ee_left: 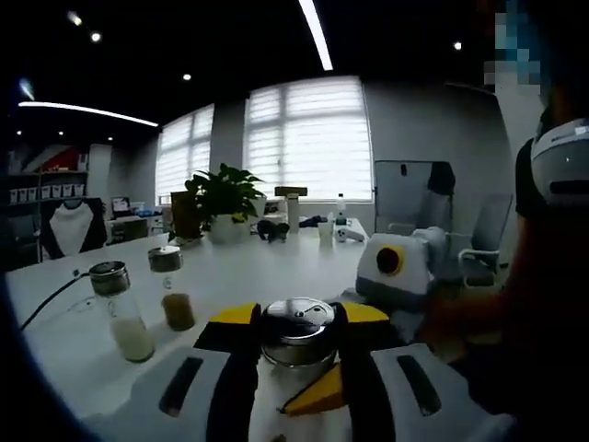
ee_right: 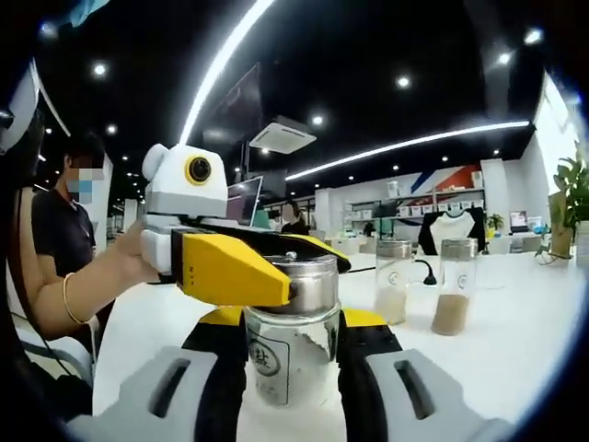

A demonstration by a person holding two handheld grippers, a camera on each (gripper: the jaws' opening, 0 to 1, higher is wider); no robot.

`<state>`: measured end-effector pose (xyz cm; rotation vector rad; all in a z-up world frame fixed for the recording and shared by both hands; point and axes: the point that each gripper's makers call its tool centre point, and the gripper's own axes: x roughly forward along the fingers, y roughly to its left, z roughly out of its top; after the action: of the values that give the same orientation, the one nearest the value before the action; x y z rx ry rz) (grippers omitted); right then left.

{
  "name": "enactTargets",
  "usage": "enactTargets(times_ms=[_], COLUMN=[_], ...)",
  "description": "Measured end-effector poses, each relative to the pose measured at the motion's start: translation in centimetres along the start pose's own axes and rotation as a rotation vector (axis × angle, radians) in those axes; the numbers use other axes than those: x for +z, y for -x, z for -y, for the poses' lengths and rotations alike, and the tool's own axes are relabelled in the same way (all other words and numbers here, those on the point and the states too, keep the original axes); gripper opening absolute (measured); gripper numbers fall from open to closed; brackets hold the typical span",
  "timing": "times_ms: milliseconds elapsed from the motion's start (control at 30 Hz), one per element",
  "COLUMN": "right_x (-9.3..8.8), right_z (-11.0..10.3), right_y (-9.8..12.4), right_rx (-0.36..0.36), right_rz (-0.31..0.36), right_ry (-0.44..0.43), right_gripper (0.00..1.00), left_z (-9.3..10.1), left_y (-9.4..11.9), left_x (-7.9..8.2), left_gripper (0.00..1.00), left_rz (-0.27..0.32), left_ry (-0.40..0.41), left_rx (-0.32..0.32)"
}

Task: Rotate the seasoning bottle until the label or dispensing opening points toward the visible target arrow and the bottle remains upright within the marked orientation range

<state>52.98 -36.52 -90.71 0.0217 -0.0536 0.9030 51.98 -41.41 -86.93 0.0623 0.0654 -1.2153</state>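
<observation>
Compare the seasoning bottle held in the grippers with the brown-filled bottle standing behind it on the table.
The held bottle has both grippers on it: the right gripper at its glass body, the left gripper at its metal cap. The brown-filled bottle stands free on the white table. The held bottle contains white grains and bears a round label; the brown-filled bottle holds brown powder, with no label visible. Both are upright clear glass with metal caps.

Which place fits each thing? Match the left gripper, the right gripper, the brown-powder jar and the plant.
Things:
1 left gripper
2 right gripper
3 brown-powder jar
4 plant

Places:
A far down the table
B round the glass body of the bottle
C round the bottle's metal lid
D beside the white-powder jar

Pairs: 1-C, 2-B, 3-D, 4-A
</observation>
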Motion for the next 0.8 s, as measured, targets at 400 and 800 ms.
enactTargets(times_ms=[400, 800], right_x=[-0.1, 0.1], right_z=[1.9, 2.1], right_y=[0.0, -0.1], right_rx=[-0.191, -0.278], right_rz=[-0.015, 0.017], right_ry=[0.024, 0.028], right_gripper=[0.34, 0.34], left_z=[-1.2, -1.3], left_y=[-0.8, -0.3], left_x=[0.1, 0.2], left_gripper=[0.35, 0.38], left_rz=[0.040, 0.060], left_ry=[-0.011, -0.011], left_rx=[0.237, 0.410])
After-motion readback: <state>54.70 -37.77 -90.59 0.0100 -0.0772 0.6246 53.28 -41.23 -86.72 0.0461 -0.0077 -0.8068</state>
